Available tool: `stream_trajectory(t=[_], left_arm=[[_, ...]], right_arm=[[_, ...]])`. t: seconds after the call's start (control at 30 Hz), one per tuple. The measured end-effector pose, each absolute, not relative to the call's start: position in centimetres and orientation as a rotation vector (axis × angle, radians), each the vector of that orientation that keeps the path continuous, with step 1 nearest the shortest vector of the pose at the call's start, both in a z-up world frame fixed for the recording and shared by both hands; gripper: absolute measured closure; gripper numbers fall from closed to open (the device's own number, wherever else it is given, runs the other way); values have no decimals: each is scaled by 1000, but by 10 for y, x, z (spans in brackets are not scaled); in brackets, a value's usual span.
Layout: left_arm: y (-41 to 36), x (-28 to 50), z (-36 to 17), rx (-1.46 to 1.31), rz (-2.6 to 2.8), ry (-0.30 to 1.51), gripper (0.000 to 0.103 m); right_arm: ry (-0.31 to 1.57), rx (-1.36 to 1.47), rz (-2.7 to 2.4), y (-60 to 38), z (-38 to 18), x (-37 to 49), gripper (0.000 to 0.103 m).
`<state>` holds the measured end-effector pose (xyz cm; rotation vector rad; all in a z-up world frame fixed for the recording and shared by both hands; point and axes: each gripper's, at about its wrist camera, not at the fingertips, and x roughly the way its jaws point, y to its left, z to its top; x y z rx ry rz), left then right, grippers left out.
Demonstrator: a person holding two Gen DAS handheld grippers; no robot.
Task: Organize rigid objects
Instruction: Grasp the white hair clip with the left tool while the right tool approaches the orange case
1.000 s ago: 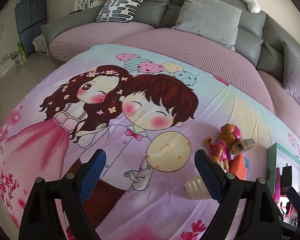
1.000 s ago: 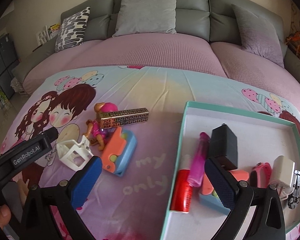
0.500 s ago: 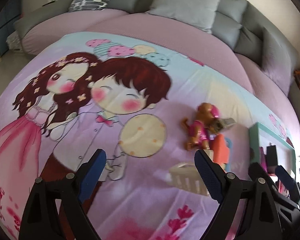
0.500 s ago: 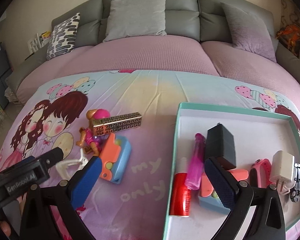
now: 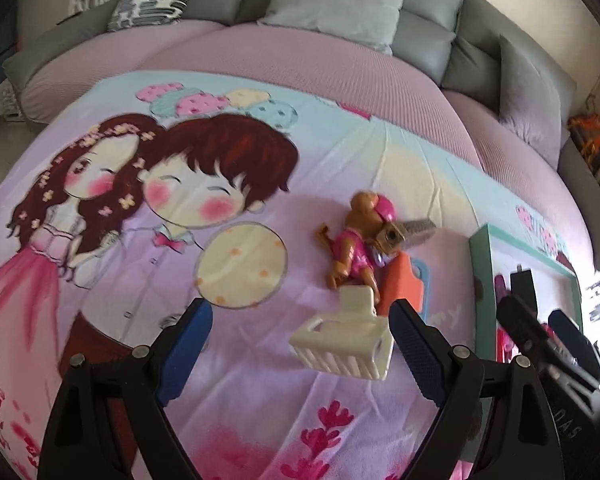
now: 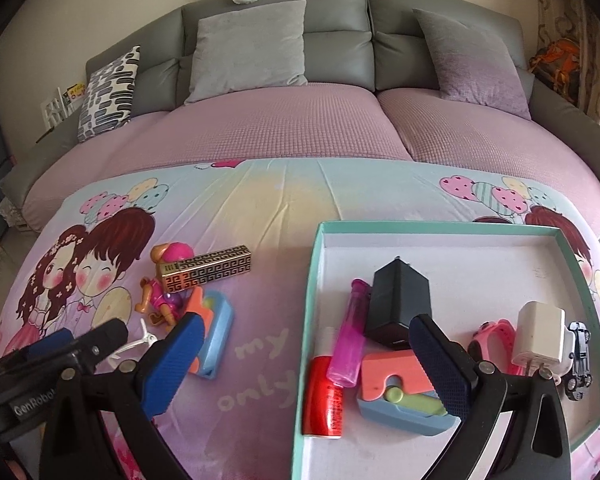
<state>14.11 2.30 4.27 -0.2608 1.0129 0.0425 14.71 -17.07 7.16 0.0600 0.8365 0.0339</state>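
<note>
Left gripper [image 5: 300, 344], jaws spread wide, is lining up on the white hair claw clip [image 5: 346, 346] for boxing; right gripper [image 6: 304, 356], also spread, is hovering over the teal box [image 6: 432, 227].

My left gripper [image 5: 300, 344] hangs low with its blue-padded fingers [image 5: 186, 344] spread wide, nothing between them. My right gripper [image 6: 304, 360] sits just beside it on its right, jaws equally wide apart, pads [image 6: 440, 364] gripping nothing.

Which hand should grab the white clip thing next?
Probably the left gripper: it is open, with the white clip lying between its fingers. The right gripper hangs open over the edge of the box, farther from the clip.
</note>
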Motion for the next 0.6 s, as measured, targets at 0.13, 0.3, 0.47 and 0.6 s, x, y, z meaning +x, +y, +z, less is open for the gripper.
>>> stream_trajectory(t=[0.13, 0.3, 0.47, 0.6], left_arm=[[18, 144, 34, -248, 30, 1040, 13], [12, 149, 19, -248, 14, 1091, 13], [12, 149, 17, -241, 14, 1099, 13], [9, 145, 20, -223, -20, 1103, 18]], right_arm=[[838, 65, 27, -174, 71, 147, 0], [840, 59, 31, -173, 71, 148, 0], [846, 55, 31, -172, 69, 148, 0], [849, 49, 36, -169, 67, 148, 0]])
